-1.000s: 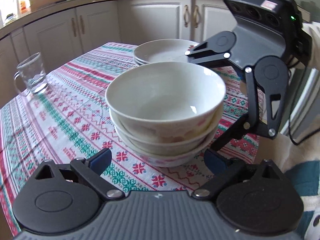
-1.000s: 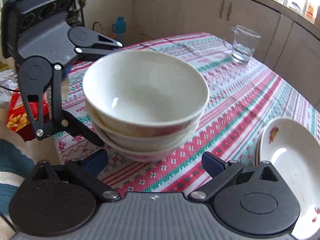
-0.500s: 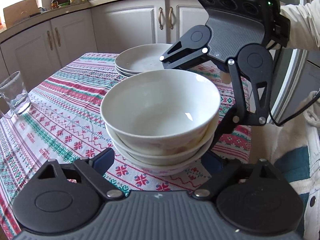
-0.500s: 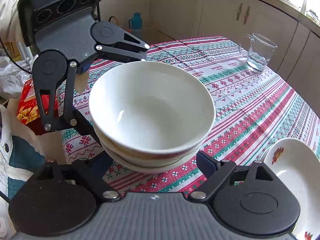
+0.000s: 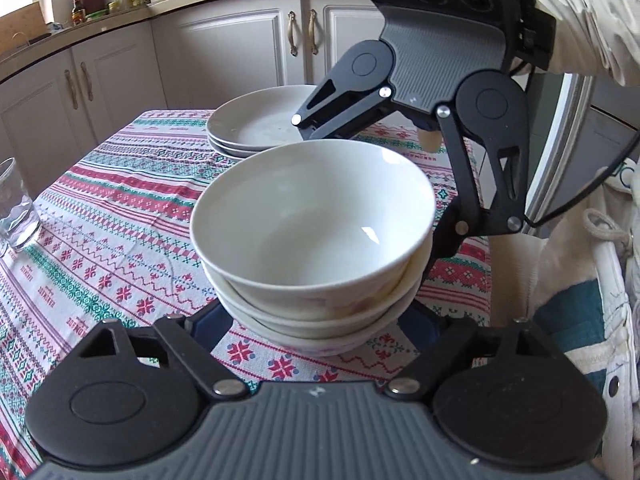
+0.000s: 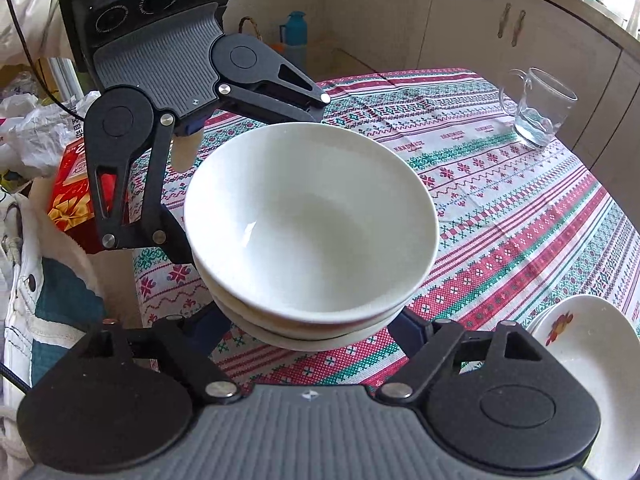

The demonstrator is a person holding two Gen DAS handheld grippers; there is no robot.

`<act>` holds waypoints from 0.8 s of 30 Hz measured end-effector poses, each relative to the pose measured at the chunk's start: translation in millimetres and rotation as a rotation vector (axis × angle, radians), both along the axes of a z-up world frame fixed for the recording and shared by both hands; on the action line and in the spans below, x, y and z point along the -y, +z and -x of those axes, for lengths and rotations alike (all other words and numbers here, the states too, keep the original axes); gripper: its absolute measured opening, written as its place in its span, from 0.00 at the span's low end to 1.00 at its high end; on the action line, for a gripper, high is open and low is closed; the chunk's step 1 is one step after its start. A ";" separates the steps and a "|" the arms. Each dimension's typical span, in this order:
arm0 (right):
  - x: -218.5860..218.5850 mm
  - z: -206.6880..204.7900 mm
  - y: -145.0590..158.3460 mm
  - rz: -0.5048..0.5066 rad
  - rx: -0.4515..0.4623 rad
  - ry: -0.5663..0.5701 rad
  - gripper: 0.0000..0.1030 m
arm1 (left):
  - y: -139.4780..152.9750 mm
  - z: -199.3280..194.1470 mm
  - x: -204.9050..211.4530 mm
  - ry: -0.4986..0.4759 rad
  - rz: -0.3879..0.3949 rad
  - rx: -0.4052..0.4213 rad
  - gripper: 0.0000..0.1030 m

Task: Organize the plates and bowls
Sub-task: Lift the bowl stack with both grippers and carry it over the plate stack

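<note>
stack of bowls [image 5: 316, 240], lifted above tablecloth [image 5: 120, 216], cradled between left gripper [image 5: 316, 320] and right gripper [image 6: 316, 320] from opposite sides; both sets of jaws spread wide around base, contact unclear. stack of plates [image 5: 256, 128] beyond, nearer right gripper.

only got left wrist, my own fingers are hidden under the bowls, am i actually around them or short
observer: Around them. From the right wrist, the left gripper straddles the bowls, a jaw on each side; I cannot tell if they touch.
operator: anything past the table edge on that side
observer: A red box with a gold bow sits beyond the edge, lower than the tabletop.
operator: top plate plain?
observer: No, the plate has a red flower print near its rim.
</note>
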State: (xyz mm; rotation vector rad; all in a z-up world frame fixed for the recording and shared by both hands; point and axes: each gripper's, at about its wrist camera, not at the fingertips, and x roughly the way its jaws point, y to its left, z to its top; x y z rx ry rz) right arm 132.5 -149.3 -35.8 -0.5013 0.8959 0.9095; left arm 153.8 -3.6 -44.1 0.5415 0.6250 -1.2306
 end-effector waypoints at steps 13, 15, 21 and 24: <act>-2.3 -5.6 -2.0 0.002 -0.022 0.007 0.86 | 0.7 -0.6 0.4 -0.007 0.001 -0.007 0.86; -2.6 -5.5 -1.9 0.004 -0.022 0.006 0.86 | 1.0 -0.3 0.3 -0.003 0.001 -0.007 0.86; -1.4 -4.5 -0.8 -0.002 -0.029 0.008 0.86 | 3.8 1.7 0.7 0.014 0.002 -0.020 0.86; 1.5 -3.9 3.3 -0.009 -0.033 0.009 0.86 | 8.2 1.2 3.3 0.021 0.003 -0.031 0.86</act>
